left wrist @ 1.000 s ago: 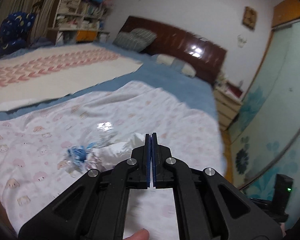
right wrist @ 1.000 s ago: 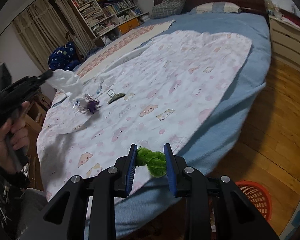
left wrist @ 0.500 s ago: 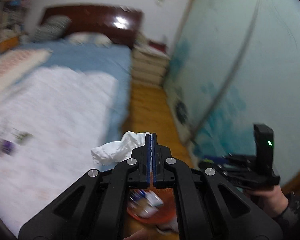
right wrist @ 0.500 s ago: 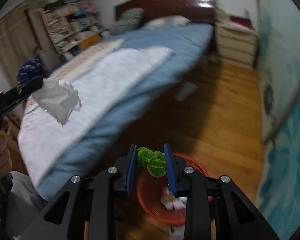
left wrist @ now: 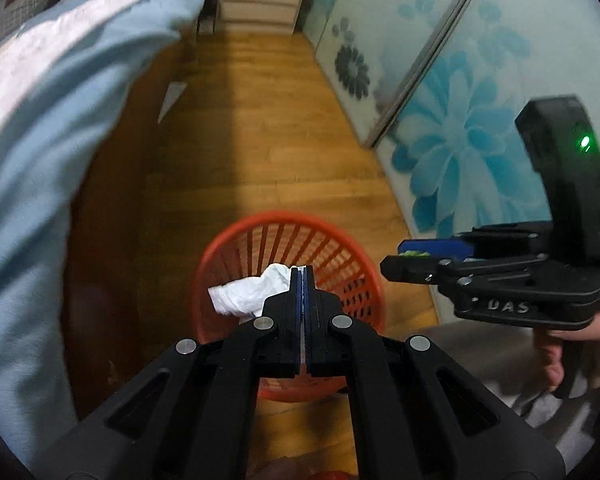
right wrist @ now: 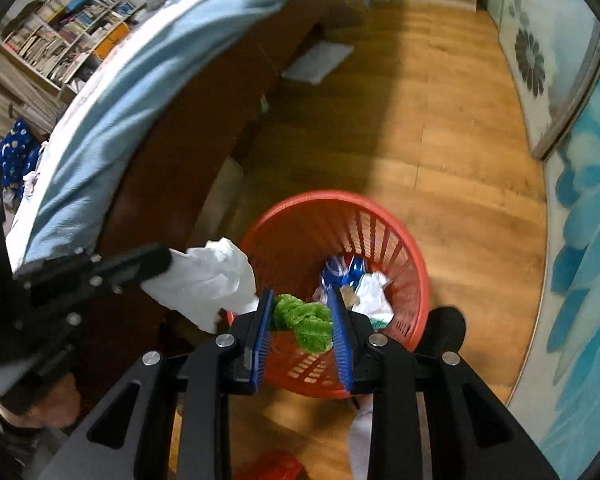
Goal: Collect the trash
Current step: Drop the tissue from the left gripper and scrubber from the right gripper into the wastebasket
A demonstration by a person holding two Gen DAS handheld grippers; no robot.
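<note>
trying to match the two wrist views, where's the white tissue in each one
Left wrist: the tissue sits at lower centre, pinched in the shut left gripper, in front of the red basket.
Right wrist: the tissue is at left of centre, hanging from the left gripper, beside the basket's left rim.
Shared landmark: the red basket on the wood floor.

"DAS" on the right gripper point(left wrist: 410, 257)

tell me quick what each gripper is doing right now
left gripper: shut on the white tissue.
right gripper: shut on the green fuzzy piece.
</note>
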